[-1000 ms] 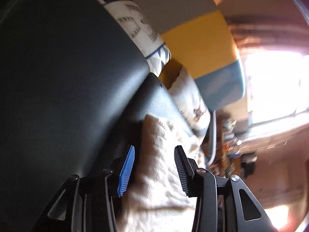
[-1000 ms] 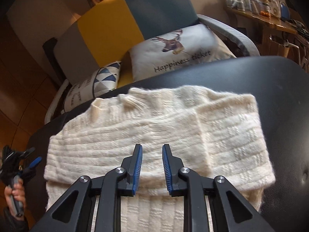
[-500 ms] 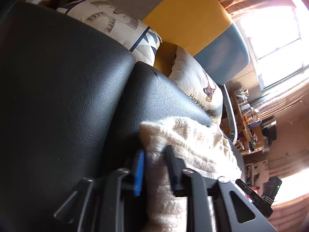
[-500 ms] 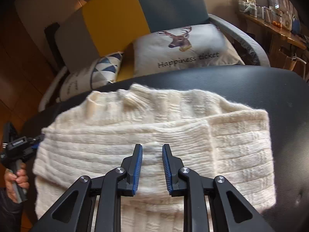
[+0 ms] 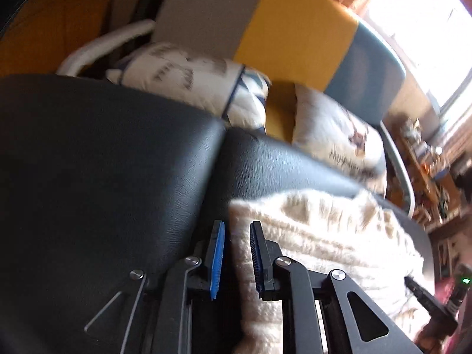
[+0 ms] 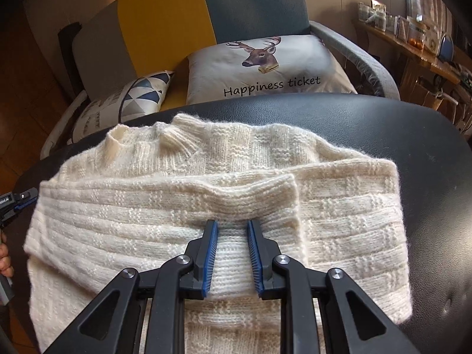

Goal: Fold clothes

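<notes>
Work surface: a black leather-look padded top [image 6: 368,124], split by a seam in the left wrist view [image 5: 215,159], carries the garment.
Armchair: an upholstered chair with grey, yellow and blue back panels [image 6: 165,26] stands behind the surface.
Garment: a cream ribbed knit sweater [image 6: 339,206] lies flat on the black top, collar toward the armchair, one sleeve folded across the body; its edge appears in the left wrist view [image 5: 324,230].
Deer cushion: a white cushion printed with a stag and "Happiness ticket" [image 6: 265,70] rests on the chair seat.
Triangle cushion: a white cushion with blue triangles [image 6: 138,97] lies beside it.
Right gripper [image 6: 232,253]: black, blue-padded fingers clenched on a ridge of the sweater at the folded sleeve's cuff.
Left gripper [image 5: 236,256]: fingers pinching the sweater's side edge; it also shows at the frame's left margin [image 6: 14,206].
</notes>
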Tool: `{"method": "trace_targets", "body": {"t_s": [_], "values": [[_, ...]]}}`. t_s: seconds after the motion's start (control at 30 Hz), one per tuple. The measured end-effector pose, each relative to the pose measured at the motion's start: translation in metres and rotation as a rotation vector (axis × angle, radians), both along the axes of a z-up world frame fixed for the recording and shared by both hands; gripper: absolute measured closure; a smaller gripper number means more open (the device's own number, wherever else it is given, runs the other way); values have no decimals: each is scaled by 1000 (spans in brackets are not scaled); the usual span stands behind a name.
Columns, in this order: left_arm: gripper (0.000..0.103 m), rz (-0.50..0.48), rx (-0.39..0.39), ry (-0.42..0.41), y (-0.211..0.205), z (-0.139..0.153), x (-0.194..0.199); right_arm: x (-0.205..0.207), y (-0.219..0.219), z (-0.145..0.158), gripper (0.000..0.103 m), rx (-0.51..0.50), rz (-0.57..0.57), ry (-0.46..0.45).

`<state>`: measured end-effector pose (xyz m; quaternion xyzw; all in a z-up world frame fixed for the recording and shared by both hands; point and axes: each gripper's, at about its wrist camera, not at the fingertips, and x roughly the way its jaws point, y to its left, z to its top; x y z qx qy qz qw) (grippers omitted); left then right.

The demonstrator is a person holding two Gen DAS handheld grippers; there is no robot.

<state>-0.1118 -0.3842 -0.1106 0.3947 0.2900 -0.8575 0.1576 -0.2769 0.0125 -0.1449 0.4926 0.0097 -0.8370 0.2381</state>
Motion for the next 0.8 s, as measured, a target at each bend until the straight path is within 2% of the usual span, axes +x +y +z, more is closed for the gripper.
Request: {"method": "trace_targets", "body": {"t_s": [0.13, 0.2, 0.3, 0.37, 0.4, 0.43, 0.57, 0.7, 0.8], "values": [[70, -55, 63, 109, 16, 19, 20, 5, 6, 12, 83, 5, 22, 51], [70, -113, 54, 106, 34, 18, 19, 4, 7, 12, 82, 12, 29, 55], [70, -179, 39, 37, 58, 1, 12, -2, 8, 5, 83, 39, 21, 41], [70, -199, 6, -62, 68, -22, 4, -11, 12, -9, 82, 18, 10, -13], [70, -207, -13, -85, 72, -32, 3, -10, 16, -11, 82, -10, -4, -19], [70, -224, -68, -54, 77, -34, 6, -9, 16, -11, 82, -13, -8, -26], [70, -275, -199, -101, 86, -32, 3, 0, 13, -11, 82, -2, 9, -35], [70, -284, -232, -125, 77, -35, 3, 3, 10, -12, 82, -40, -6, -63], [70, -283, -302, -156, 76, -34, 7, 5, 0, -9, 82, -44, 0, -95]]}}
